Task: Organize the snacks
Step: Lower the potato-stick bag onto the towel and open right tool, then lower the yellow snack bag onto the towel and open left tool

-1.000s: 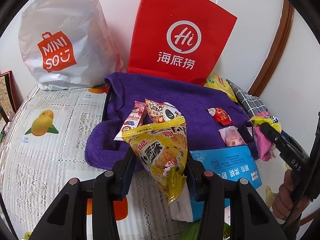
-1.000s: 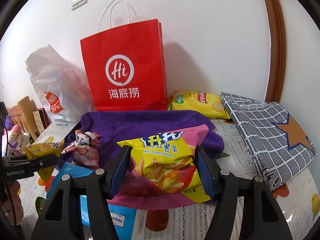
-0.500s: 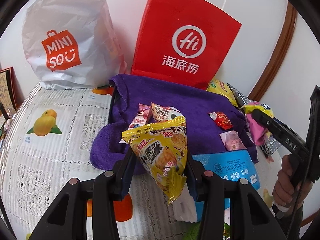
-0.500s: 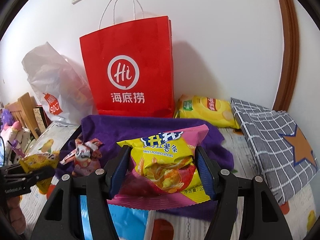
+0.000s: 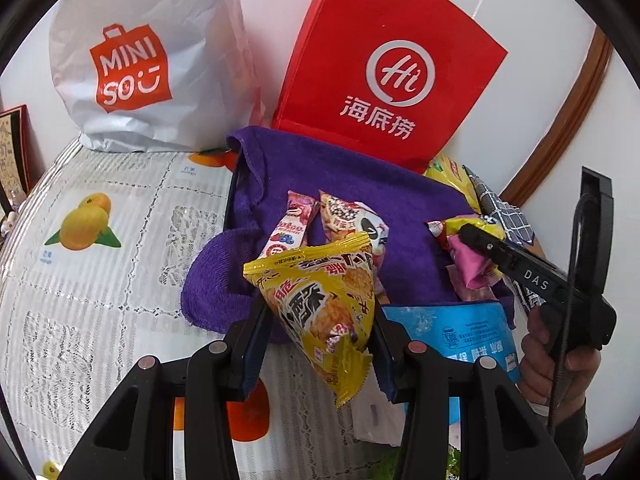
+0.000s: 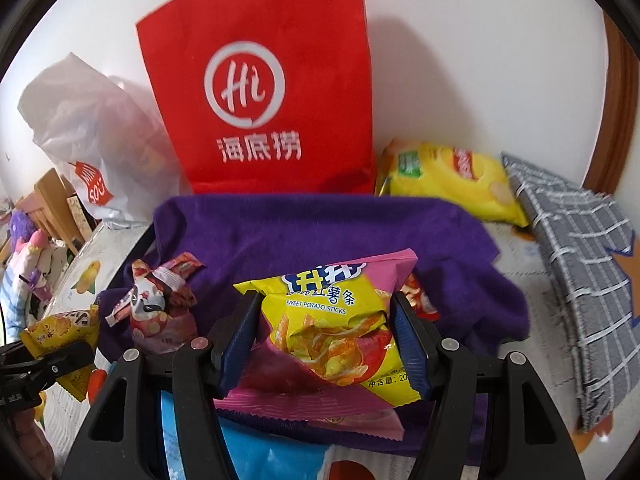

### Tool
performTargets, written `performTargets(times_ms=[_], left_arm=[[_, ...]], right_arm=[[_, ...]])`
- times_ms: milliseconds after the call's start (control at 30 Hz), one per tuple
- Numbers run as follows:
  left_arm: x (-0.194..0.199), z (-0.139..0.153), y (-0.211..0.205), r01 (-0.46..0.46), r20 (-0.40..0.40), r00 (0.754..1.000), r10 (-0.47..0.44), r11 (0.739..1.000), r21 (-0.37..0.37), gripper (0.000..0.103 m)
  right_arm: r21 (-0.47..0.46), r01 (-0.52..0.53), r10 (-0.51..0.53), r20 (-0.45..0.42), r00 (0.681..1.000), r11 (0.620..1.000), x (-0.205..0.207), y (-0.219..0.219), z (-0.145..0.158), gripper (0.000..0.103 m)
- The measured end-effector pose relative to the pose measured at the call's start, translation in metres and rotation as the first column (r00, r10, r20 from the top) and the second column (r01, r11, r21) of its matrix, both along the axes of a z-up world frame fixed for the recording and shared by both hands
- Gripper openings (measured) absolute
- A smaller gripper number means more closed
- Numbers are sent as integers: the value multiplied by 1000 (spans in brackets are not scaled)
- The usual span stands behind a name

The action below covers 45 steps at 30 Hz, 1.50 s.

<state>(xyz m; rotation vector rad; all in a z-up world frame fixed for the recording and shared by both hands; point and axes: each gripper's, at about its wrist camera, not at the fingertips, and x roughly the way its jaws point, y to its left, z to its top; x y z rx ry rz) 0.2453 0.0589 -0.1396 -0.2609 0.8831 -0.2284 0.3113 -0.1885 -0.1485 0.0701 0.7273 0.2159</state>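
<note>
Your left gripper [image 5: 318, 344] has its fingers [image 5: 252, 344] clenched on a yellow crinkly snack packet with black lettering [image 5: 324, 304], which stands up between them with its sealed top edge above the tips and its lower corner hanging below. Just beyond those fingers lies a purple plush towel [image 5: 360, 196] spread over a dark tray on the tabletop with the lace-and-fruit-print cover [image 5: 100, 280]. On the towel, straight ahead of the packet, rest a pink biscuit wrapper [image 5: 290, 224] and a small red-and-white panda-print pouch [image 5: 352, 216]. To the right of the fingers sits a blue flat package [image 5: 472, 332].

Your right gripper [image 6: 326, 336] grasps a yellow-and-pink bag of sweet potato sticks [image 6: 332, 328], its blue-padded fingers [image 6: 410, 344] pressing both sides. The bag hangs over the near part of the towel. Beyond the fingers a red paper carrier bag with a white round logo [image 6: 260, 100] stands against the wall, a white plastic shopping bag [image 6: 92, 140] to its left, a yellow crisp bag [image 6: 452, 176] and a grey checked cloth [image 6: 580, 256] to its right.
</note>
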Motion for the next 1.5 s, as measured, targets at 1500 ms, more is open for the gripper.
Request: performTargets(times_ms=[1500], left_arm=[[23, 40, -73, 118, 45, 991, -123, 987, 109, 44]], right_arm=[[-23, 16, -12, 175, 984, 1000, -84, -55, 29, 73]])
